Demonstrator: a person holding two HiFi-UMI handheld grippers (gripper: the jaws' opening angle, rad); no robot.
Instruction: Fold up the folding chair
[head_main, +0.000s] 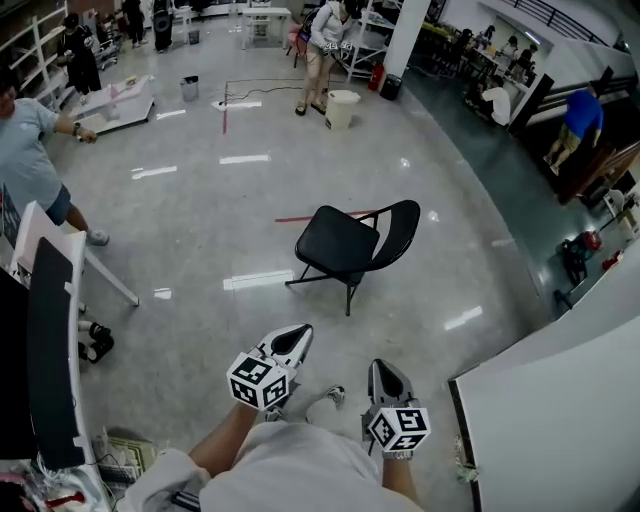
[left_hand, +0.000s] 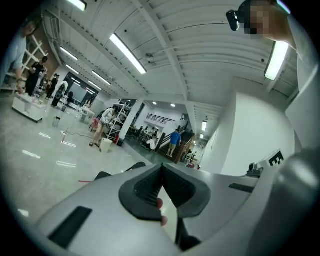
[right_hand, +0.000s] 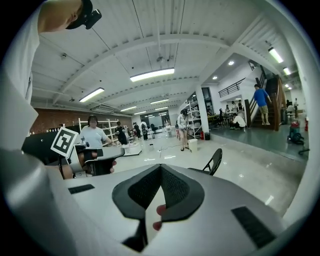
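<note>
Folding chair (head_main: 350, 245) stands unfolded on the open floor (head_main: 200, 220), well apart from both grippers. Left gripper (head_main: 298, 335) and right gripper (head_main: 383, 368): fingers (left_hand: 145, 192) closed, nothing held. Judged rigid, metal-framed, moderately heavy, hinged. Recommended holds: backrest top edge and seat front edge.

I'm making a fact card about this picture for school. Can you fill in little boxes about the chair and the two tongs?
Chair: black folding chair, unfolded, standing on the floor
Left tongs: shut, holding nothing
Right tongs: shut, holding nothing
Touching the chair: no, both tongs are apart from it, with the chair ahead of them
Folding: not yet begun
</note>
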